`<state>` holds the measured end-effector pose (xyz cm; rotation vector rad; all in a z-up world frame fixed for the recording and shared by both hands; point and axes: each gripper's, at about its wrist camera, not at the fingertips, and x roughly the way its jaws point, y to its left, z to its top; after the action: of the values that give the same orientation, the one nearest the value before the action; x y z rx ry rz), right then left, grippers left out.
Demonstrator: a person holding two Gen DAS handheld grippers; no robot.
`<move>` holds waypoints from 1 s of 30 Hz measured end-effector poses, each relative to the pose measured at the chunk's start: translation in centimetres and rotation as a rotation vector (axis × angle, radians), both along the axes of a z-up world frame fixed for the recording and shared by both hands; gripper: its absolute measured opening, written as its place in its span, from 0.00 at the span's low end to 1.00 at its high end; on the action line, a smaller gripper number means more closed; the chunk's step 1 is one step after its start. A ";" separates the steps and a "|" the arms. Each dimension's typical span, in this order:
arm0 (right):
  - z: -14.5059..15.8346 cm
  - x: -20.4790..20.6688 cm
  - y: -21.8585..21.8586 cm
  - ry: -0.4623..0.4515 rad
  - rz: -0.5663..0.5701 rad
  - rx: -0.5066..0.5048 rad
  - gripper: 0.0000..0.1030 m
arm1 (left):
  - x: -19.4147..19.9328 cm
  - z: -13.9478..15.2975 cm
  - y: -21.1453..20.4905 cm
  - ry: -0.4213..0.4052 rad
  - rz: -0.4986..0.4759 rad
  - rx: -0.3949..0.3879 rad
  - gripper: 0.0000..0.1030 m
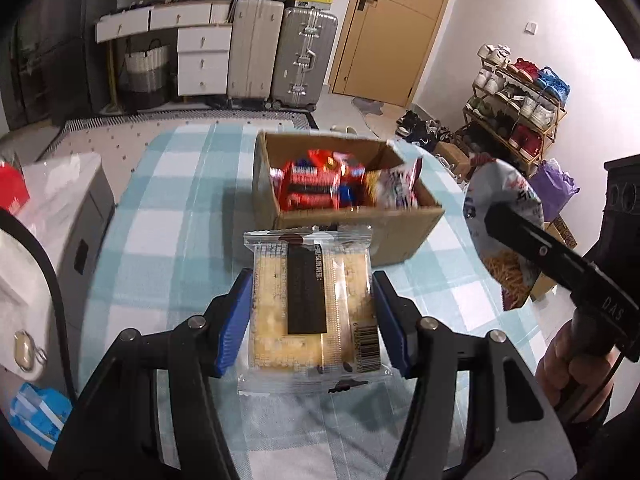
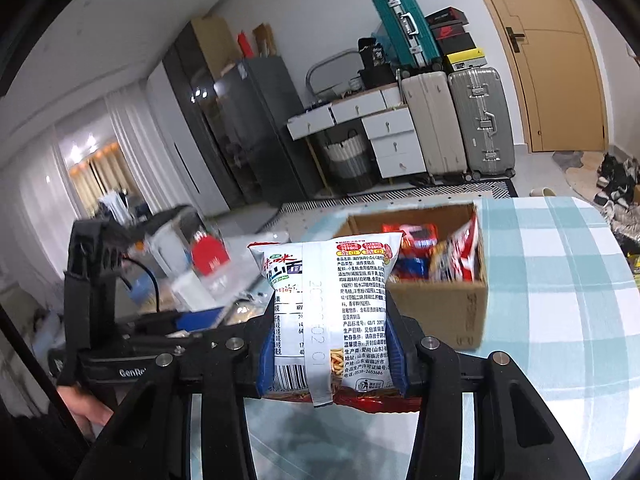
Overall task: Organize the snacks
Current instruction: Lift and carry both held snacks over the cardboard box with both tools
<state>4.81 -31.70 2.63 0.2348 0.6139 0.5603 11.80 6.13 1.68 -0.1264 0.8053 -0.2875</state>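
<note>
Evidently bound for the cardboard box, the left gripper clamps a cracker packet and the right gripper a noodle-snack bag, both clear of the worktop.

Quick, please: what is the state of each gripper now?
Left gripper: closed on the clear cracker packet.
Right gripper: closed on the white noodle-snack bag.

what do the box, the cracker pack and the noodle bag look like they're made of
Box: brown corrugated cardboard by the look, matte, with raw-edged open flaps.
Cracker pack: clear glossy plastic film; the crackers show through, ends crimp-sealed.
Noodle bag: opaque printed film, probably plastic or foil laminate, shiny and creased, with a back seam.
</note>
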 end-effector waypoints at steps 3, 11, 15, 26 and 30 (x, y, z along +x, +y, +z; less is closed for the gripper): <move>2.0 0.7 0.0 -0.022 -0.006 0.014 0.43 | 0.6 2.0 -0.2 -0.030 -0.006 0.025 0.54; 6.0 3.2 1.3 -0.048 0.055 -0.078 0.43 | 4.1 7.4 -0.6 -0.089 -0.009 0.075 0.54; 7.4 4.8 1.6 -0.065 0.055 -0.153 0.43 | 6.5 9.1 -0.9 -0.082 -0.007 0.058 0.54; 9.2 10.3 2.4 -0.040 0.022 -0.209 0.43 | 14.7 10.3 -4.8 -0.049 -0.022 0.064 0.54; 8.6 12.9 2.7 -0.026 0.001 -0.250 0.43 | 17.3 8.7 -5.6 -0.017 -0.009 0.050 0.54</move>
<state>17.74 -28.98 11.19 -0.0088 0.6524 0.4816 29.10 0.49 10.36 -0.0729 0.7955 -0.2762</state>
